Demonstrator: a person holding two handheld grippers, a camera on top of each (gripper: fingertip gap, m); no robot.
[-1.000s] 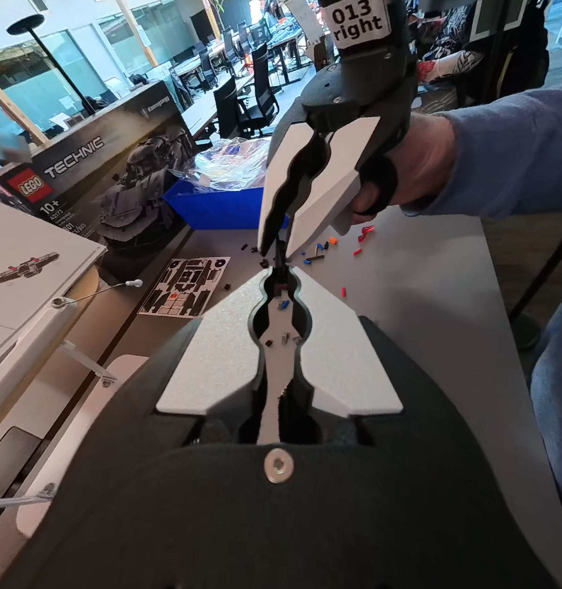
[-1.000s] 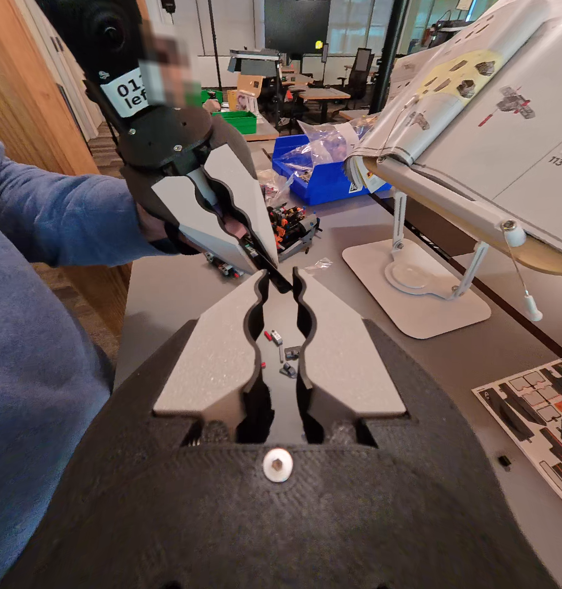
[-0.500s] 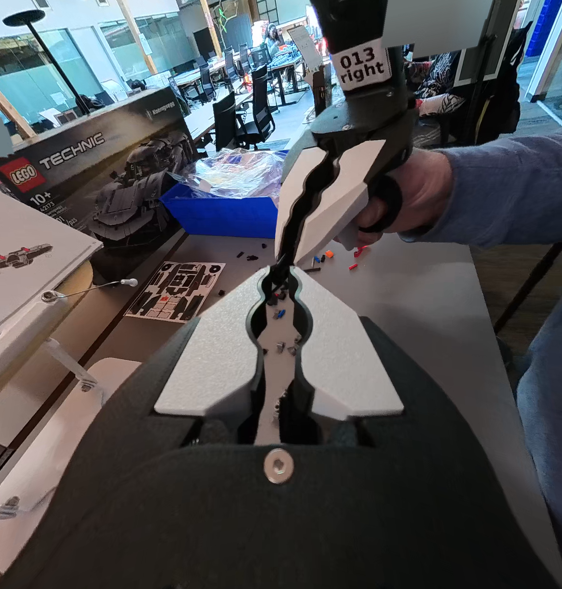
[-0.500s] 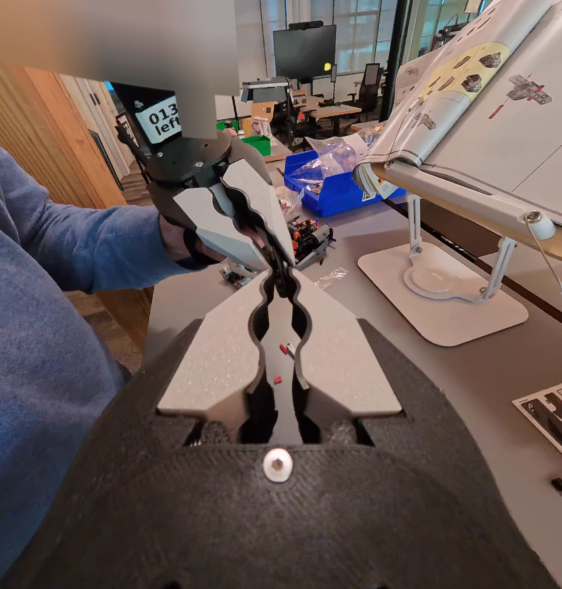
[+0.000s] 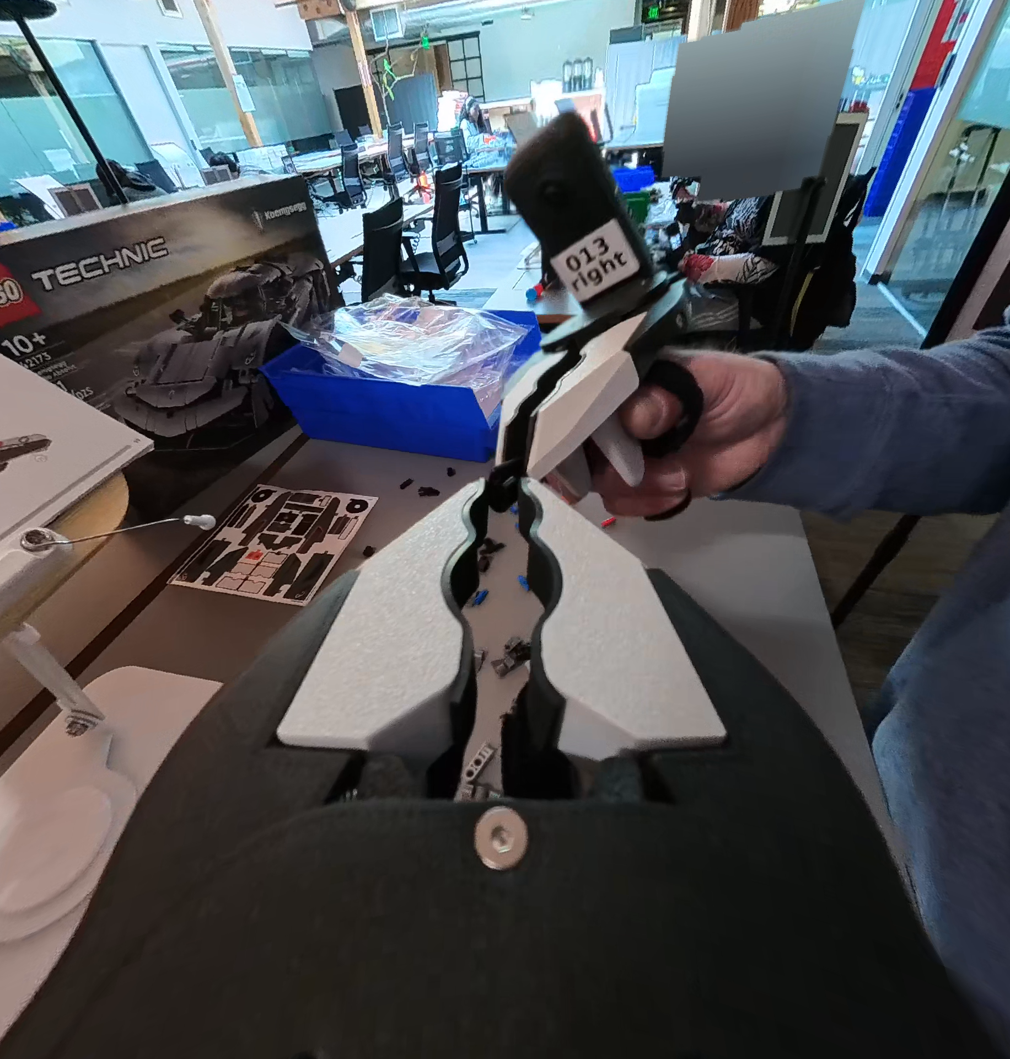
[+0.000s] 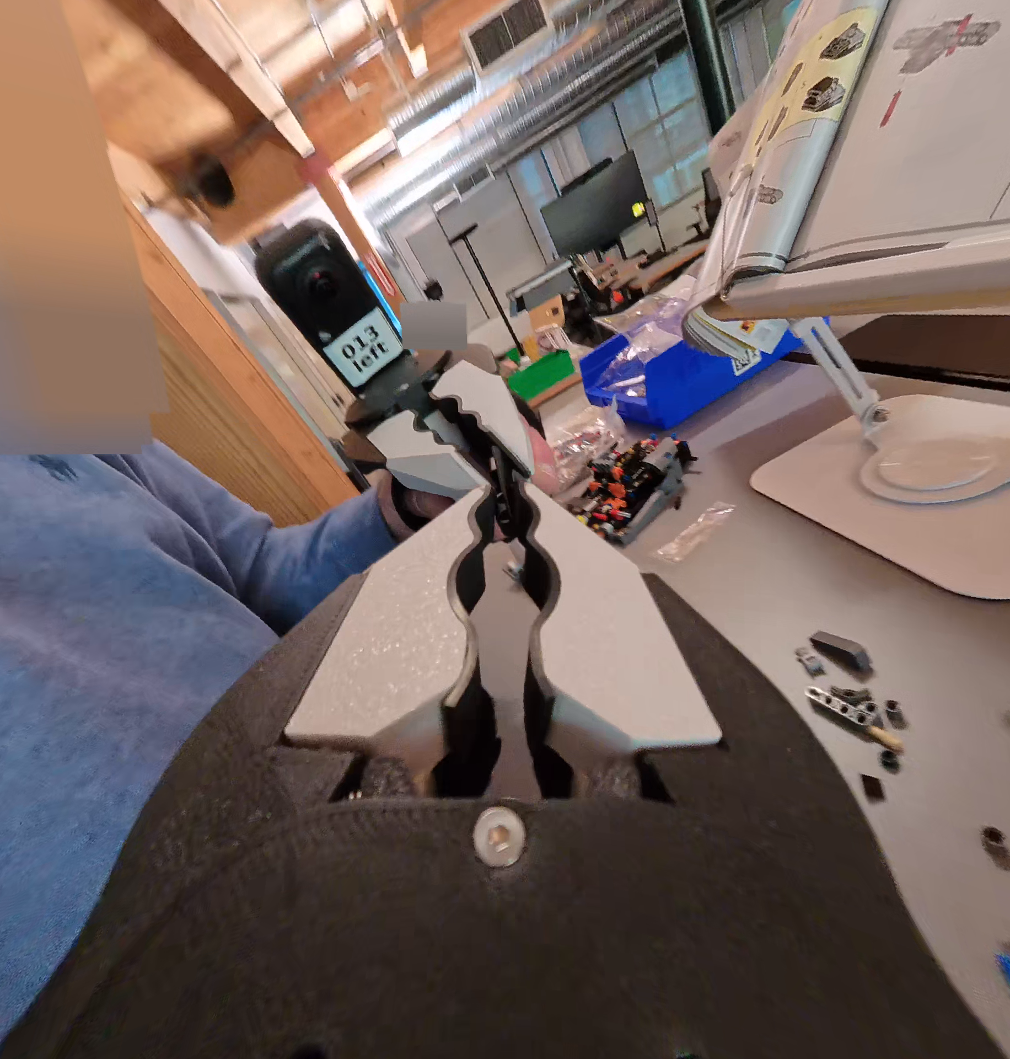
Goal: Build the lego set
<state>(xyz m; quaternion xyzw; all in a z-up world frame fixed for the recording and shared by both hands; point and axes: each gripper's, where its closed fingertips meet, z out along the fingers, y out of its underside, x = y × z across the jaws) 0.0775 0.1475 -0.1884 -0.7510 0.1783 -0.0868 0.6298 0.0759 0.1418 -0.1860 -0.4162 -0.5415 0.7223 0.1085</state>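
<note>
Both hand-held grippers, left and right, are clamped on one small black piece, while at 1 o'clock the half-built model waits and loose parts remain on the tabletop.

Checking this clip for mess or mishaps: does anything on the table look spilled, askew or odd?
Small loose Lego pieces lie scattered over the grey table, which fits an ongoing build rather than a spill. The sticker sheet lies flat, slightly skewed to the table edge. Nothing looks damaged.

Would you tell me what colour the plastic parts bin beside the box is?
Blue plastic parts bin; clearest in the left wrist view.
</note>
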